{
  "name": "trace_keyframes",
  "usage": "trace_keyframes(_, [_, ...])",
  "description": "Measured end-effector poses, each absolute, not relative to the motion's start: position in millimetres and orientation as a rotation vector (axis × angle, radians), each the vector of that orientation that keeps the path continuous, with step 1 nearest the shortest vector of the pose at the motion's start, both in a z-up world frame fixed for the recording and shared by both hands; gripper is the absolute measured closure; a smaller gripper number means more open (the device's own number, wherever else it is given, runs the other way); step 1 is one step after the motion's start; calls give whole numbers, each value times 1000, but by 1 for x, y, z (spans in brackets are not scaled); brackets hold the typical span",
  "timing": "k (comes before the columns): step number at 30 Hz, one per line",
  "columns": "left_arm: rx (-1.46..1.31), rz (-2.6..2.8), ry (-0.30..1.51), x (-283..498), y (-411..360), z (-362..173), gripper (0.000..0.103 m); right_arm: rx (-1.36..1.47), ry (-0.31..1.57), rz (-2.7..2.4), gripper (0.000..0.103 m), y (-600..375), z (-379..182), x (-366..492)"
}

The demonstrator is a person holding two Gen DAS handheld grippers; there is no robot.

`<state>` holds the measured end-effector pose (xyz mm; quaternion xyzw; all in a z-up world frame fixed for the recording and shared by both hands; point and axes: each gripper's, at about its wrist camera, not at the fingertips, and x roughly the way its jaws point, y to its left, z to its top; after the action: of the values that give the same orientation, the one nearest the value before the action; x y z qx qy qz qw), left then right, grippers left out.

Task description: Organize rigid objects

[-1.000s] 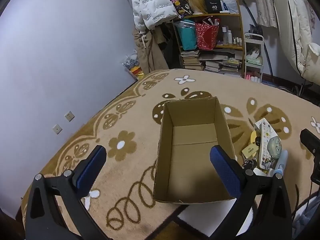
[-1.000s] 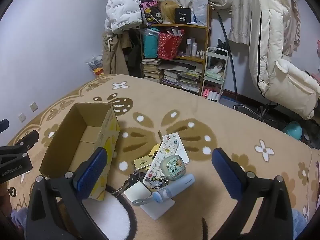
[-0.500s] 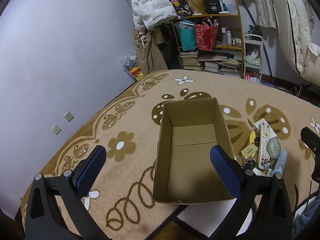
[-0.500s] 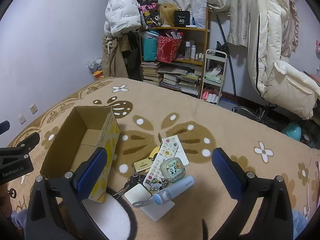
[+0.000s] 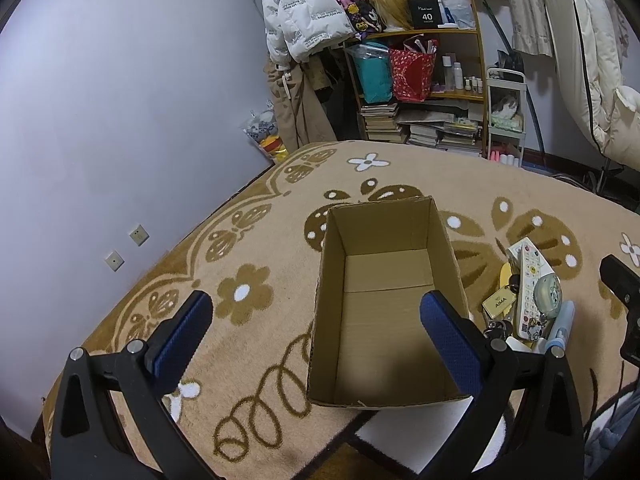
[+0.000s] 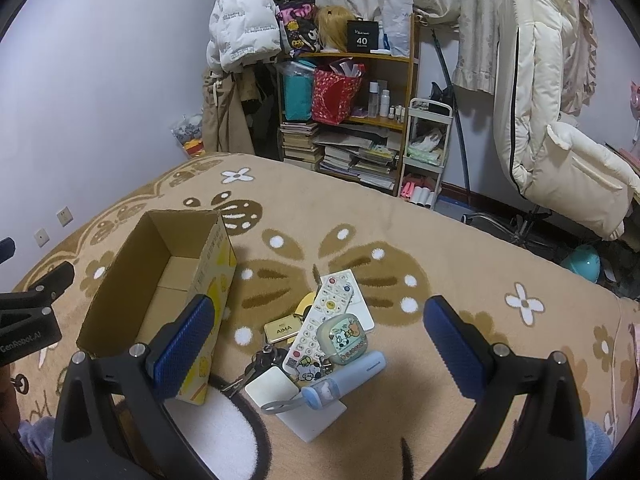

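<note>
An empty open cardboard box (image 5: 384, 320) (image 6: 132, 296) sits on the flowered blanket. To its right lies a pile of small items: a white remote (image 6: 322, 318) (image 5: 530, 284), a green cartoon case (image 6: 346, 338), a light-blue tube (image 6: 348, 376), a gold AIMA tag (image 6: 282, 328), keys (image 6: 260, 360) and a white square pad (image 6: 272, 388). My left gripper (image 5: 316, 320) hangs open above the box's near end. My right gripper (image 6: 320, 328) hangs open above the pile. Neither holds anything.
A blanket-covered surface (image 6: 440, 240) carries everything. Behind it stand a cluttered wooden shelf (image 6: 352, 120), a small white cart (image 6: 424, 152) and hanging coats (image 6: 240, 20). A cream padded chair (image 6: 552, 140) is at the right. The left wall (image 5: 100, 120) has two sockets.
Both views have shifted slightly, the scene sliding down a little in frame. Both grippers stay open and no object has moved.
</note>
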<state>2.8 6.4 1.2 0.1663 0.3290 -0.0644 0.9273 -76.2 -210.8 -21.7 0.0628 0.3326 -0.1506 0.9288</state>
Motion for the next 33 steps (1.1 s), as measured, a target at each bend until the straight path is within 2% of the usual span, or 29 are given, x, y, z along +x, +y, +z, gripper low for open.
trace_keyframes(33, [338, -129, 673, 2, 4, 2, 0, 129, 681, -317, 0, -210, -21, -75])
